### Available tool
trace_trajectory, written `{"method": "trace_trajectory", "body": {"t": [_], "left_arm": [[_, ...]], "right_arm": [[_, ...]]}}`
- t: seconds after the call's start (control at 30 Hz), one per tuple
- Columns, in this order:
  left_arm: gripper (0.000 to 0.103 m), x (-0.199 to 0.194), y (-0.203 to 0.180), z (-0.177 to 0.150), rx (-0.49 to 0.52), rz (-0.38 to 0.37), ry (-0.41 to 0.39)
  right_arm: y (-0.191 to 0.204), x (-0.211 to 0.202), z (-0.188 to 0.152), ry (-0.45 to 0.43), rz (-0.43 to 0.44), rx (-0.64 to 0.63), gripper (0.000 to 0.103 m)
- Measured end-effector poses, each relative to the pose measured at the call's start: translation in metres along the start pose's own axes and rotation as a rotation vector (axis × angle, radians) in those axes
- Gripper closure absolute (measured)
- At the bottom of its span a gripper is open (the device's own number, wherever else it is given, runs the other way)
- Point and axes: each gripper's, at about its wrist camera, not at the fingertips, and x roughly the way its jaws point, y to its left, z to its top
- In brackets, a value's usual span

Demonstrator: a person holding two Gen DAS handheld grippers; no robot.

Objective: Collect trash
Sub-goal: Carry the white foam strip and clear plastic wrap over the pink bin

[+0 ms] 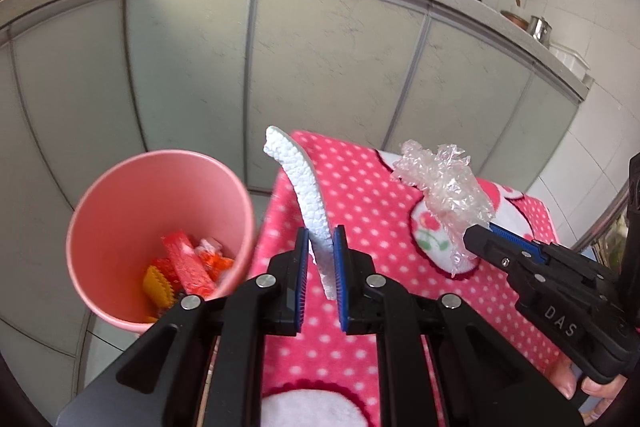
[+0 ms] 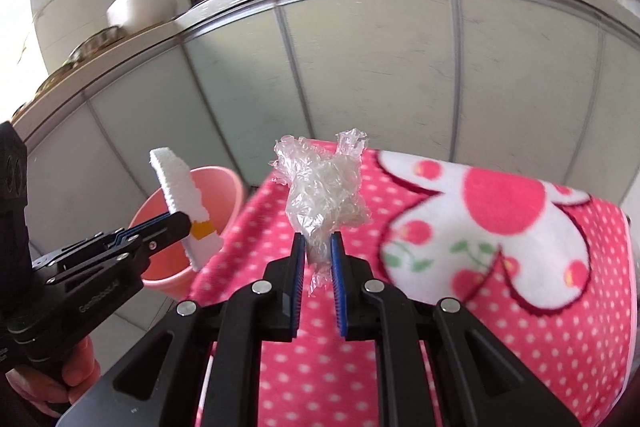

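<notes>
The left gripper (image 1: 321, 247) was clamped on a curved strip of white foam (image 1: 304, 195) at lower centre, just right of the pink bin (image 1: 120, 195) (red and orange scraps lay inside). The right gripper (image 2: 317, 251) was pinched shut on a crumpled wad of clear plastic film (image 2: 324, 195) above the pink dotted cloth (image 2: 360, 367).

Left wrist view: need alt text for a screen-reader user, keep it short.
The left gripper clamps a curved strip of white foam above a pink polka-dot cloth. At right, the right gripper holds crumpled clear plastic wrap; at left, a pink bin holds red and orange scraps.
</notes>
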Motion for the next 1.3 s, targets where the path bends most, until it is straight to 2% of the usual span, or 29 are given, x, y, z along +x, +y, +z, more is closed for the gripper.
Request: {"method": "trace_trajectory", "body": {"t": [0.3,0.67,0.87,1.3], "left_arm": [[0.091,-0.013,0.048,0.002,-0.064,0.095,-0.058],[0.092,-0.004,0.110,-0.005,-0.161,0.169,-0.030],[0.091,0.013,0.125,-0.011,-0.183,0.192,0.007],[0.092,0.029,0.144,-0.021,-0.224,0.217,0.053]], "right_arm": [[0.066,0.033,0.013,0.044,0.073,-0.137,0.091],[0.113,0.086,0.014,0.146,0.136,-0.202,0.090],[0.122,0.110,0.009,0.198,0.146,-0.206,0.090],[0.126,0.124,0.006,0.228,0.147,-0.208,0.090]]}}
